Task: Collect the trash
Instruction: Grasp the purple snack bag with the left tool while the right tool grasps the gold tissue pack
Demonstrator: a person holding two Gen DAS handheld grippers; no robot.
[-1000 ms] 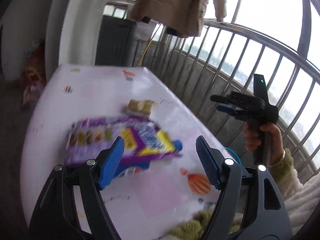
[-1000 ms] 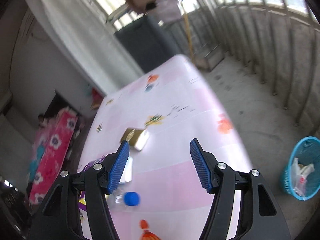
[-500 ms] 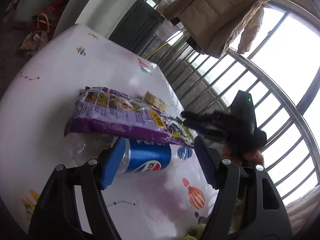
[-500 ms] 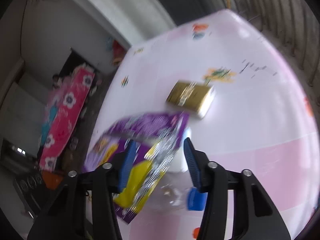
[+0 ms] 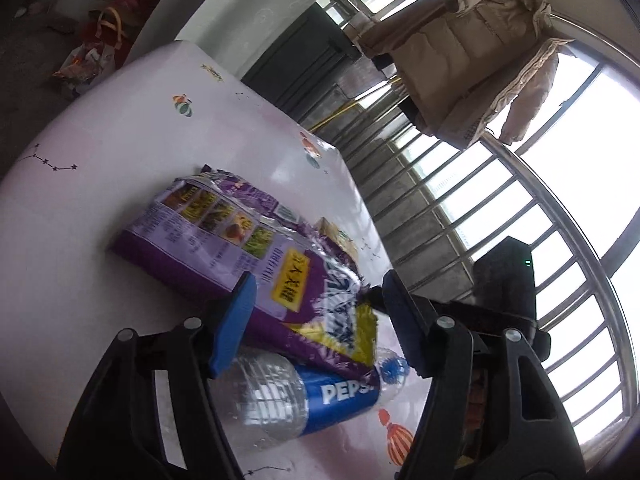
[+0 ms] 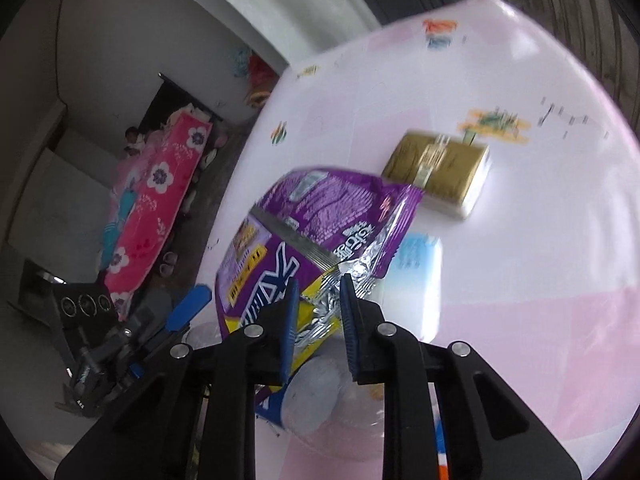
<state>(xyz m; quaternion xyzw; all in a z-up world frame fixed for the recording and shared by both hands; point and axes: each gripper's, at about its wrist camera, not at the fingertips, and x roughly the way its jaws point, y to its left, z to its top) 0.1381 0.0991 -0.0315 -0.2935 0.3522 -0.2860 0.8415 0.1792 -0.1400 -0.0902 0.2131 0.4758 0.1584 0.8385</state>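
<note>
A crumpled purple snack bag (image 5: 240, 248) with yellow panels and a silver torn end is lying across the pale desk (image 5: 100, 152), its near end lifted and resting on top of a clear plastic Pepsi bottle (image 5: 304, 396). The bottle is lying on its side, blue label facing up and blue cap (image 5: 394, 370) pointing right. Just beyond the bag, a small gold packet (image 6: 436, 172) is lying flat on the desk.

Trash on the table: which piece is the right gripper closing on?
The purple snack bag. The right gripper has just been closing on its crinkled foil edge; the plastic bottle lies underneath, and the gold box sits apart, untouched.
</note>
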